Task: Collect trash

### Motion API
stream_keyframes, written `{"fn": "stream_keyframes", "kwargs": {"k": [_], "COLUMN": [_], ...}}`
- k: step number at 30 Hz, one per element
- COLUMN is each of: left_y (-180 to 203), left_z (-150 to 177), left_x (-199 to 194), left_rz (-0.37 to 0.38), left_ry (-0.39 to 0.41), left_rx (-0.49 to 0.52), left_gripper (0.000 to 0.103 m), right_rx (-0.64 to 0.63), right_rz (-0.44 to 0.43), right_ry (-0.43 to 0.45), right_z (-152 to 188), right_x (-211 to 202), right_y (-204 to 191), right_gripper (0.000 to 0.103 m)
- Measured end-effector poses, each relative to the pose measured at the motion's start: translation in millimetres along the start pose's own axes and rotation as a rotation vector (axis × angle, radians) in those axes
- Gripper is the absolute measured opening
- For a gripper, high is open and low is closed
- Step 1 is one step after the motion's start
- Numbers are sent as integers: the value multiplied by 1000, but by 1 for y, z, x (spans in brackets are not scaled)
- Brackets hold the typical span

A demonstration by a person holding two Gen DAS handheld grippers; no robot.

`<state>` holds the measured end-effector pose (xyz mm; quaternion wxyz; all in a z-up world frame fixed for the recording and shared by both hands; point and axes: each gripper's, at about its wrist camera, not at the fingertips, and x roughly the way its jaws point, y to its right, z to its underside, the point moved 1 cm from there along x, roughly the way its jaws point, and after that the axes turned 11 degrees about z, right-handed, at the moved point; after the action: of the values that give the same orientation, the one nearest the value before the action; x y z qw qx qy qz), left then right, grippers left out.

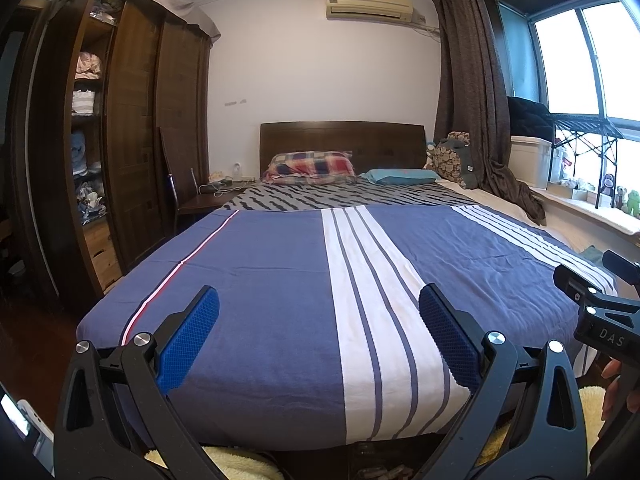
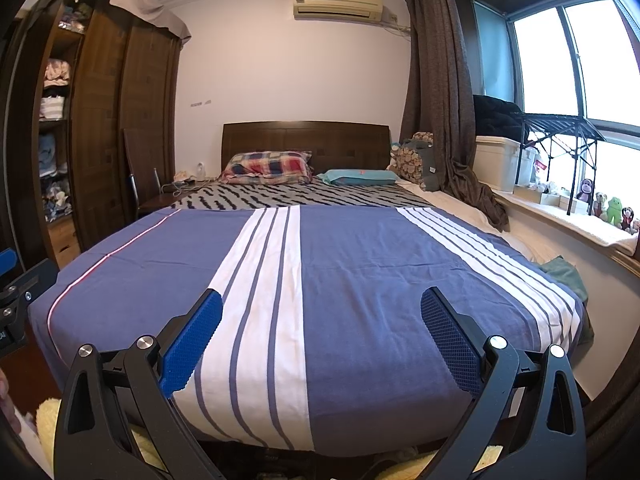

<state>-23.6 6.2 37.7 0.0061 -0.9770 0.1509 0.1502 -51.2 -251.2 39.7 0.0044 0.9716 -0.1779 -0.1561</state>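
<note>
The left gripper [image 1: 319, 328] hangs released at the foot of the bed, its blue pads [image 1: 188, 344] spread wide with nothing between them. The right gripper [image 2: 322, 330] is the same: splayed, empty, aimed along the bed [image 2: 360, 280]. The two are held side by side, the right one's black body showing at the edge of the left view.

No trash is plainly in sight. The blue striped cover [image 1: 260, 280] is bare, so the task's thing has yet to be found. The closest candidate is a crumpled green cloth [image 2: 564, 274] in the gap between the bed's right edge and the window ledge [image 2: 560, 220], and I cannot tell whether it is trash or laundry. Taking it for rubbish is the first risk.

A second risk is the clutter further out: the nightstand [image 1: 208, 196] carries cables and small items, and the ledge holds plush toys [image 2: 614, 210], all keepers that could be grabbed by mistake. Something dark lies under the bed's foot, too murky to name. Reaching low there with wide jaws could snag the yellow fleecy rug [image 1: 224, 462] instead.
</note>
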Motion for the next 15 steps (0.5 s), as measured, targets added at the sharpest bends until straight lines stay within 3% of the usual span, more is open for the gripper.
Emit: {"fn": "stream_keyframes", "kwargs": {"k": [15], "left_y": [0], "left_z": [0], "left_x": [0], "left_rz": [-26], "left_ry": [14], "left_rx": [-23], "left_gripper": [95], "right_rx": [5], "right_rz": [0], "right_ry": [-8], "right_z": [4], "right_x": [0], "right_y": [-4], "right_gripper": [100]}}
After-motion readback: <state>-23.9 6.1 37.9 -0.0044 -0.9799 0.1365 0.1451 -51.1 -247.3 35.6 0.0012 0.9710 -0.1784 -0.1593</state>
